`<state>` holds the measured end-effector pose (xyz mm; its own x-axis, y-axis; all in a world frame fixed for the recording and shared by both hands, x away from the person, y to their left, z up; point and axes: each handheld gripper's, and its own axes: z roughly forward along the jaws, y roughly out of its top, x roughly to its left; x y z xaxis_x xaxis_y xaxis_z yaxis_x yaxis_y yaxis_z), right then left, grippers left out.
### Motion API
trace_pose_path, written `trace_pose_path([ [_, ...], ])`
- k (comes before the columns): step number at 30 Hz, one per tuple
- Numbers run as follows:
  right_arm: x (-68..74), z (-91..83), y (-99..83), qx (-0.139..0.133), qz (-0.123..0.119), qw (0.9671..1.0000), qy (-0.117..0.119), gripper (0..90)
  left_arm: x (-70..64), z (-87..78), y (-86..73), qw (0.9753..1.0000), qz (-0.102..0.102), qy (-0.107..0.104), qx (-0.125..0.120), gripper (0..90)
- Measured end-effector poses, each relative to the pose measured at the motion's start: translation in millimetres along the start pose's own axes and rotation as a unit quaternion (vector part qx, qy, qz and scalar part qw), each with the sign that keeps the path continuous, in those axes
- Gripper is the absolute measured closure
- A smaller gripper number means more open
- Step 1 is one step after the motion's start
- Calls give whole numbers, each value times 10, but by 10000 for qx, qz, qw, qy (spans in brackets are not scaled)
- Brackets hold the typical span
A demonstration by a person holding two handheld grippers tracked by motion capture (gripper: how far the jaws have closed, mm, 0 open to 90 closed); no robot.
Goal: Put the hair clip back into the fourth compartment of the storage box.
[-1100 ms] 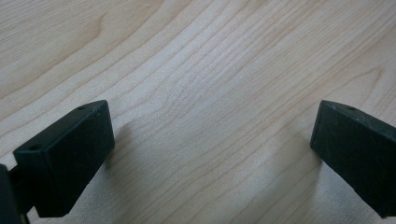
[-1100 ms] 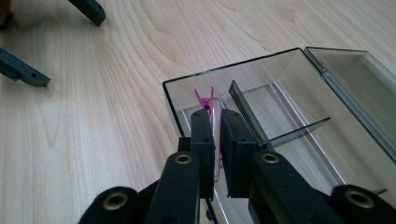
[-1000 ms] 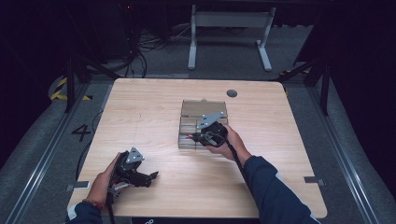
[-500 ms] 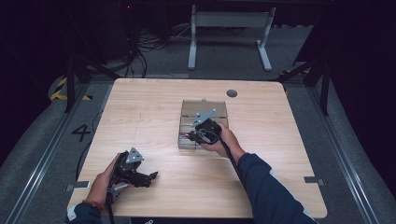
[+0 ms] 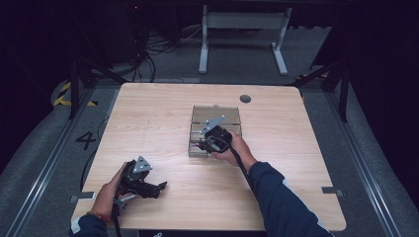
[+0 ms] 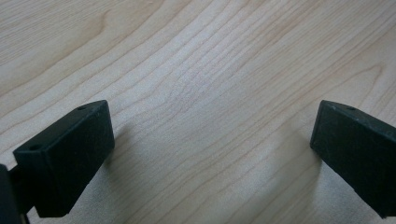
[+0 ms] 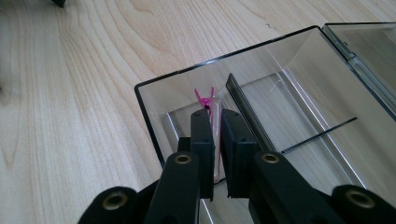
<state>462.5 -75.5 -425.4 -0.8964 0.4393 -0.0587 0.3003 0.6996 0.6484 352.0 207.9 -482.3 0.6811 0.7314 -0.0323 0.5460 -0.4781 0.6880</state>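
I'm pinching a pink peg point(image 7: 207, 103) with the right gripper point(image 7: 215, 122), jaws nearly closed on it, inside the clear box point(image 7: 154, 116)'s left compartment; in the high view it's too small to make out. My left gripper point(image 6: 210, 140) is sitting near the table point(image 5: 163, 118)'s front-left corner, jaws gaping wide, holding nothing.

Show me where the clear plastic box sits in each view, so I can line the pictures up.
High view: the clear plastic box lies mid-table, just right of centre, under the right claw.
Left gripper view: bare wooden table between two open jaws; no box here.
Right gripper view: the box spans centre to upper right, a pink clip pinched over its near-left compartment.
Shared landmark: the light wood grain of the table.
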Motion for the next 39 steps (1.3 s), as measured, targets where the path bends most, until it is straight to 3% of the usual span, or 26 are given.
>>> trace_pose_path([
  [18, 17, 34, -9, -16, 57, 10000, -50, 830, 0, -1, -1, 10000, 2, 3, 0, 2],
  [39, 33, -171, -126, -30, -64, 9998, -177, 810, 0, -1, -1, 10000, 1, 3, -1, 2],
])
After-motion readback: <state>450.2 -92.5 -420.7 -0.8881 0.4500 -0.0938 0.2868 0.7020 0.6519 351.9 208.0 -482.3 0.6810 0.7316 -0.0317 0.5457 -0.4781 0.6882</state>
